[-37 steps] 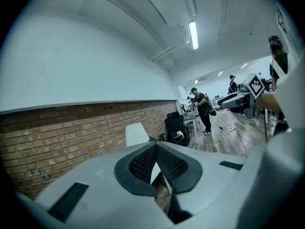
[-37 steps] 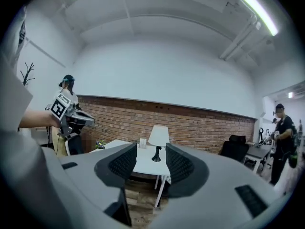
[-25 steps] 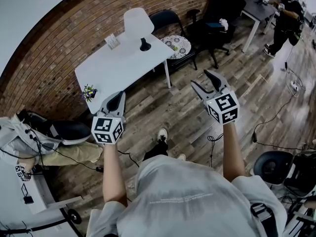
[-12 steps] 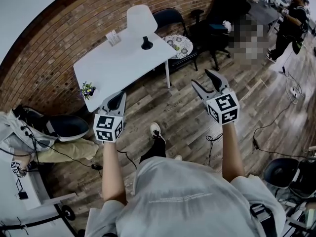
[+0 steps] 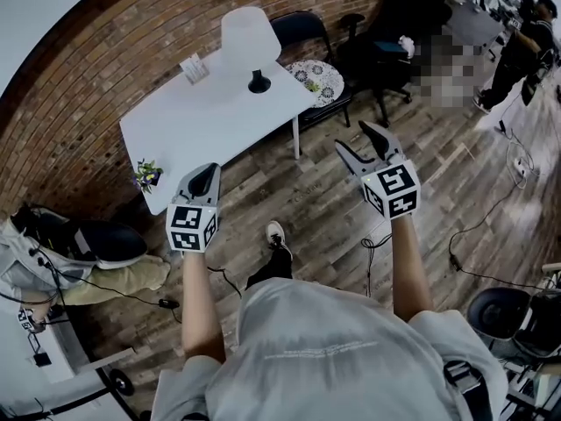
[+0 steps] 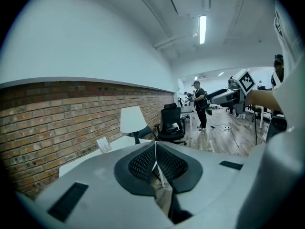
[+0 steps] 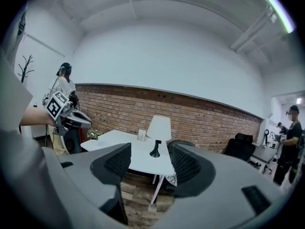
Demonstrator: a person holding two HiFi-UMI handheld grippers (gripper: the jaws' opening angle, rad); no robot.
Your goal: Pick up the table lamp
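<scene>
A white table lamp stands on a white table, untouched, with both grippers held well short of it.

The table lamp (image 5: 246,42), a pale shade on a black base, stands upright at the far right corner of the table (image 5: 202,125), near a brick wall (image 5: 105,68). A small card holder (image 5: 194,67) stands to its left, and a little flower pot (image 5: 145,174) sits at the table's near left corner. The left gripper (image 5: 205,174) hovers at the table's near edge, jaws pressed together and empty. The right gripper (image 5: 355,139) is over the wooden floor (image 5: 316,200), jaws apart, holding nothing.
</scene>
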